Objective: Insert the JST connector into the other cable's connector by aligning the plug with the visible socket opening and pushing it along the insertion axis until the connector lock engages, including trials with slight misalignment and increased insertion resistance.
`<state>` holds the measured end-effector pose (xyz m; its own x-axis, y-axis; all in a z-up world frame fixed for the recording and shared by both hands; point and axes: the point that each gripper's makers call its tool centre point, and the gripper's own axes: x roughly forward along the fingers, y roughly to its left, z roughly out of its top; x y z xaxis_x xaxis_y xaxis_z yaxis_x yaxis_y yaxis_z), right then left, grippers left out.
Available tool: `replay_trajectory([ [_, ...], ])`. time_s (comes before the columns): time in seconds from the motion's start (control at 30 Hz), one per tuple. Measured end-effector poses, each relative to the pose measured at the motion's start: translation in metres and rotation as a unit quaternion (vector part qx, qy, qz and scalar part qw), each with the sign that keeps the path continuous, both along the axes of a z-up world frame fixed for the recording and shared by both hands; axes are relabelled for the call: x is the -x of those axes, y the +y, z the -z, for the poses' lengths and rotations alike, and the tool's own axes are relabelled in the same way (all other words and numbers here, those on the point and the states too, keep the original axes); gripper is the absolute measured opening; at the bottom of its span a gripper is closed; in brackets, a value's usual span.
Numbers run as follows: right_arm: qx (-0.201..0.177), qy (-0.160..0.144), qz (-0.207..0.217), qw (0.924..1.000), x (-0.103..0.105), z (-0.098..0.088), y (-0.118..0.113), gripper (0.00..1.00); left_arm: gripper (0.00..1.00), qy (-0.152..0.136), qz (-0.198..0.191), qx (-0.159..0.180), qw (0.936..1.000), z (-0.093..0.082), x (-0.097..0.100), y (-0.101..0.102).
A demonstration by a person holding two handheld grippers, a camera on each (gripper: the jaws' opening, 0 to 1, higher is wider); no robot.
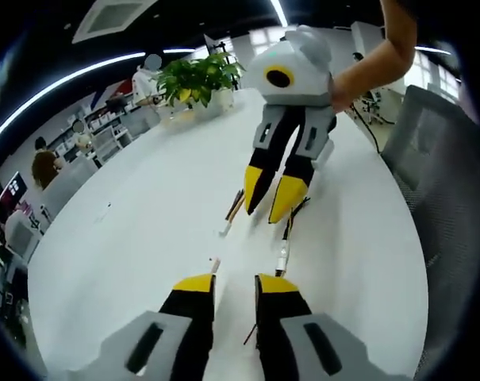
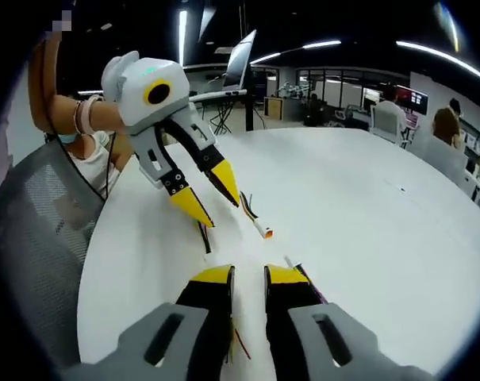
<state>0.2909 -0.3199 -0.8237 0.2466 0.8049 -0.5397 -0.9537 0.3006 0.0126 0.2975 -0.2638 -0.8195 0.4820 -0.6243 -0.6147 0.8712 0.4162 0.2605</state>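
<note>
- Left gripper view: looked across a wide white table [image 1: 144, 206], with a grey mesh chair [image 1: 446, 182] at its right edge and a potted plant [image 1: 196, 78] at the far end.
- Showed the right gripper [image 1: 273, 202] coming down from the top, held by a person's hand [image 1: 347, 89], yellow tips pointed at the tabletop and a little apart, released, clasping nothing.
- Showed the left gripper [image 1: 236, 284] rising from the bottom, jaws parted and likewise released, nothing seen pinched between the tips.
- Caught one cable [image 1: 233, 210] lying on the table just left of the right gripper's tips, its pale end pointing toward the camera.
- Caught a second cable [image 1: 287, 234] running from under those tips to a small JST connector [image 1: 281, 259], resting on the table just beyond the left gripper's right jaw, untouched.
- Right gripper view: showed the same scene from the other side, with jaws apart at the bottom and the left gripper hanging over the table at upper left.
- Found a white-tipped connector lying free between the two grippers; unmated, well apart from the other cable's end.
</note>
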Motion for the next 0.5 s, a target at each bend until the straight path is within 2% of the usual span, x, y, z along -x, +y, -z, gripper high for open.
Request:
replay_trajectory([
  [0.23, 0.008, -0.011, 0.012, 0.9998, -0.017, -0.002, -0.007, 0.13, 0.14, -0.004, 0.005, -0.007, 1.0, 0.003, -0.013, 0.003],
  [0.3, 0.009, -0.015, 0.009, 0.9998, -0.02, -0.003, -0.006, 0.13, 0.14, -0.003, 0.014, -0.017, 0.9998, 0.006, -0.015, 0.003],
  [0.5, 0.016, -0.012, -0.002, 0.9998, -0.028, 0.002, -0.005, 0.15, 0.14, 0.003, 0.019, -0.013, 0.9997, 0.01, -0.027, 0.004],
])
